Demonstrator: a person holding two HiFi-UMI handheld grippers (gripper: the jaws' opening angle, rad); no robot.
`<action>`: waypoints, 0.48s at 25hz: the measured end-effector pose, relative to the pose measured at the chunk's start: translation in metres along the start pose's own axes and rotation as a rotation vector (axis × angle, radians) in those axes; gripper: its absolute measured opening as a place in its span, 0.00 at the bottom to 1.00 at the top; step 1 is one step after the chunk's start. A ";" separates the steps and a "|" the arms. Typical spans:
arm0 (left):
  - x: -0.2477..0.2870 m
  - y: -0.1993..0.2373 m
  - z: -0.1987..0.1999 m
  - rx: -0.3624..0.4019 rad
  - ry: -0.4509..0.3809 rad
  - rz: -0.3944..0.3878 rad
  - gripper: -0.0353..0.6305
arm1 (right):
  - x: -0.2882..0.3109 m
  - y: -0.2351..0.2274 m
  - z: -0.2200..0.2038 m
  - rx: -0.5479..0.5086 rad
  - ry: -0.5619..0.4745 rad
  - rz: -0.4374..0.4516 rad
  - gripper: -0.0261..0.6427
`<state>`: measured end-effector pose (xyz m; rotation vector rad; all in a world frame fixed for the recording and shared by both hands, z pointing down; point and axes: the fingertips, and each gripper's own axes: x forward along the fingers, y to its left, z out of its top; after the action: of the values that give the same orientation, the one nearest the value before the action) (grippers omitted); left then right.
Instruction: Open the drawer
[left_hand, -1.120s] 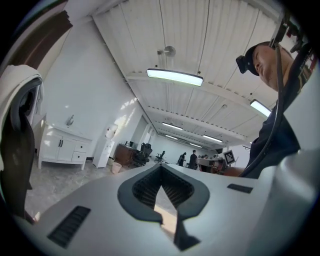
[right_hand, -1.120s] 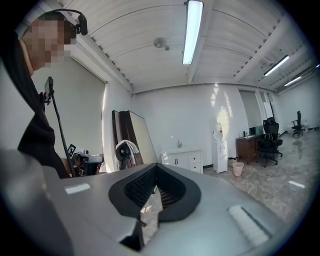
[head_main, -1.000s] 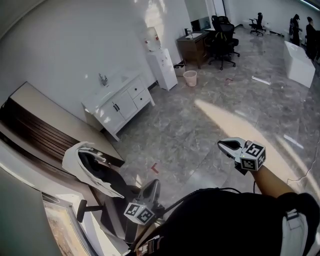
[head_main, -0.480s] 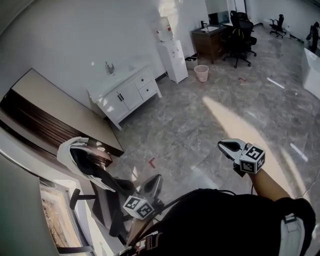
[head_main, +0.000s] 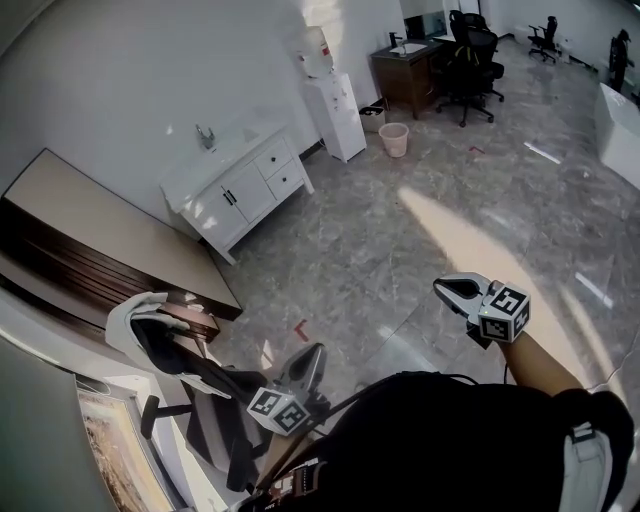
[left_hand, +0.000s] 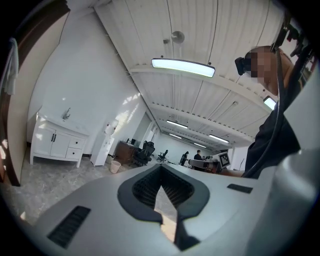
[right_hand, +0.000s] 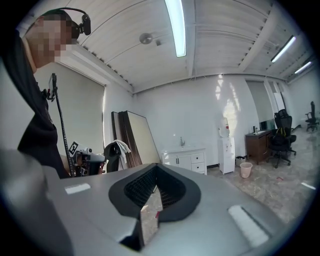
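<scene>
The white cabinet (head_main: 235, 190) stands against the far wall, a sink on top and two small drawers (head_main: 278, 170) at its right end, both closed. It also shows small and distant in the left gripper view, cabinet (left_hand: 55, 142), and the right gripper view, cabinet (right_hand: 187, 160). My left gripper (head_main: 308, 362) is held low at the left, shut and empty, pointing level across the floor. My right gripper (head_main: 450, 290) is at the right, shut with nothing in it. Both are several steps from the cabinet. The closed jaws of the left gripper (left_hand: 161, 167) and right gripper (right_hand: 155, 167) fill the lower part of their views.
A black chair draped with white cloth (head_main: 160, 335) stands just left of my left gripper. Brown panels (head_main: 90, 250) lean on the left wall. A water dispenser (head_main: 335, 110), a pink bin (head_main: 394, 138), a desk with office chairs (head_main: 440, 60) and a white table (head_main: 620, 120) lie beyond.
The view has shifted as the person walks over the floor; the draped chair has slid left and lower. Both grippers stay shut and keep their places in the view.
</scene>
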<state>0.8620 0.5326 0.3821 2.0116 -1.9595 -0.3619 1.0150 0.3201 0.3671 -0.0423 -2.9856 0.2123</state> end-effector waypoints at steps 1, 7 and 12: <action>0.007 0.011 0.005 0.000 -0.003 -0.019 0.06 | 0.008 -0.005 0.004 -0.010 0.002 -0.018 0.04; 0.029 0.070 0.048 0.021 -0.019 -0.111 0.06 | 0.048 -0.019 0.038 -0.050 -0.008 -0.117 0.04; 0.028 0.127 0.084 0.023 -0.014 -0.150 0.06 | 0.105 -0.011 0.062 -0.053 -0.025 -0.156 0.04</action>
<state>0.7136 0.4989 0.3546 2.1826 -1.8344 -0.3908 0.9015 0.3042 0.3234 0.1875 -3.0005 0.1167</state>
